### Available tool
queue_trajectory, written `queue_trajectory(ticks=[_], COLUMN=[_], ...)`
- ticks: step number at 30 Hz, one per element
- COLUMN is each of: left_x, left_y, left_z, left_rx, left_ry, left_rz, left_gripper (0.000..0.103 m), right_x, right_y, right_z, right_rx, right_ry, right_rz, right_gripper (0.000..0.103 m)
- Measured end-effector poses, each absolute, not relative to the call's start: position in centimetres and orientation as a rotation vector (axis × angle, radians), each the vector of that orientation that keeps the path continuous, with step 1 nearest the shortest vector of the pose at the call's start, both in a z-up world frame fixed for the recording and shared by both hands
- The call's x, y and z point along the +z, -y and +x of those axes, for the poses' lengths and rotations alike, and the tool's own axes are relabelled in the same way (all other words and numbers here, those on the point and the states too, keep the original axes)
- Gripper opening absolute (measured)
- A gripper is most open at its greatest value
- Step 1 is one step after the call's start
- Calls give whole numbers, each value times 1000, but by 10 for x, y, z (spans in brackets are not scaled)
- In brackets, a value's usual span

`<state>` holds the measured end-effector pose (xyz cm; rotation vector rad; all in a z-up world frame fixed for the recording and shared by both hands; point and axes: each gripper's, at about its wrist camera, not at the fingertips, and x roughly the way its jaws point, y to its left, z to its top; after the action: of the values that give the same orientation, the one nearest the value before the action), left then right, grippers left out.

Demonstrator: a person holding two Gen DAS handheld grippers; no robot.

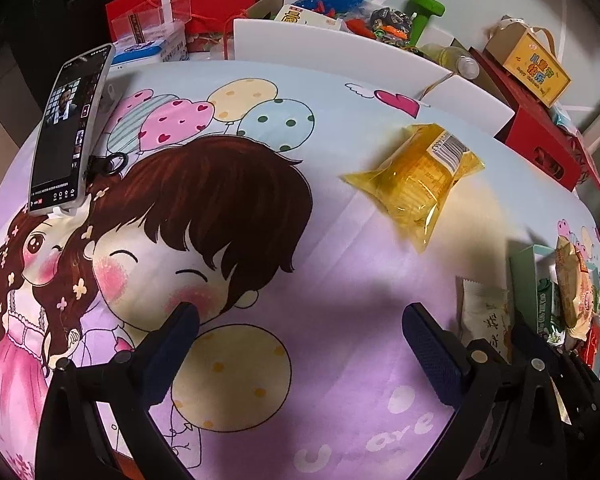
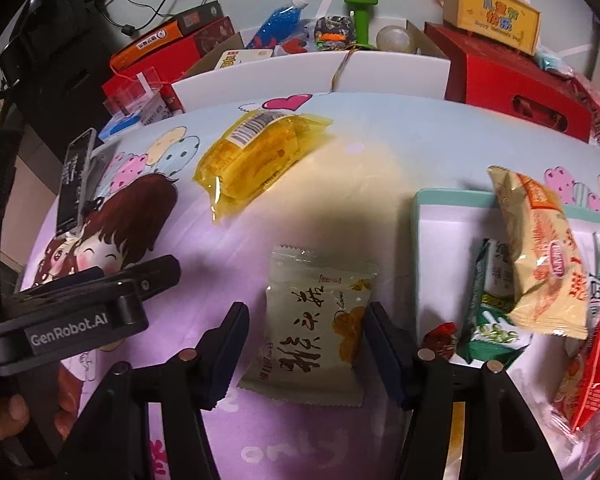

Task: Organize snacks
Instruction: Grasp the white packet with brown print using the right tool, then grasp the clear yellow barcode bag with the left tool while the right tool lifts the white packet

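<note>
**A:** What do you have on the left wrist view?

**B:** My left tongs (image 1: 300,332) stand wide apart with nothing between them, hovering over the cartoon-print cloth on the worktop (image 1: 340,400). The yellow snack pack (image 1: 416,180) lies ahead and to the right, well apart from me, its long axis running from far right to near left. At the right edge I can just see the white snack packet (image 1: 482,312) and the teal tray (image 1: 520,264) with snacks in it.

**A:** And the right wrist view?

**B:** That's the one that matters. The white snack packet (image 2: 320,320) lies flat between the right tongs (image 2: 304,344), long axis pointing away from me, so the fingers would close across its short width. The tongs are wide. The right finger (image 2: 384,348) looks to be touching the packet's edge and the left one stands a little off, though the fisheye makes that hard to call. The yellow snack pack (image 2: 256,156) sits farther out and left, and the teal tray (image 2: 416,240) is just to the right.

**A:** So which arm takes it?

**B:** The right, I'd say: it already straddles the packet, and the tray is right beside it.
</note>
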<state>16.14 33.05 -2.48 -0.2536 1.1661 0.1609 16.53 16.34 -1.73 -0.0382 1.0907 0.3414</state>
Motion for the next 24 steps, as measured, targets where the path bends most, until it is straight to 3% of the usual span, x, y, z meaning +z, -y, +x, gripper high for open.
queue_trajectory(ticks=[6,9,24], left_x=[-26,-26,-15], left_y=[-330,-330,-334], left_z=[161,162,164], left_rx=[164,164,189], left_ry=[-1169,-1169,-1115], left_rz=[-250,-249,-303], left_gripper=[101,101,101], right_x=[-28,-31,1], right_y=[-170,-173,-148], right_z=[168,168,183], right_rx=[332,319,264], right_ry=[-1108,-1102,-942], right_rz=[-61,-91,1], right_gripper=[63,55,54])
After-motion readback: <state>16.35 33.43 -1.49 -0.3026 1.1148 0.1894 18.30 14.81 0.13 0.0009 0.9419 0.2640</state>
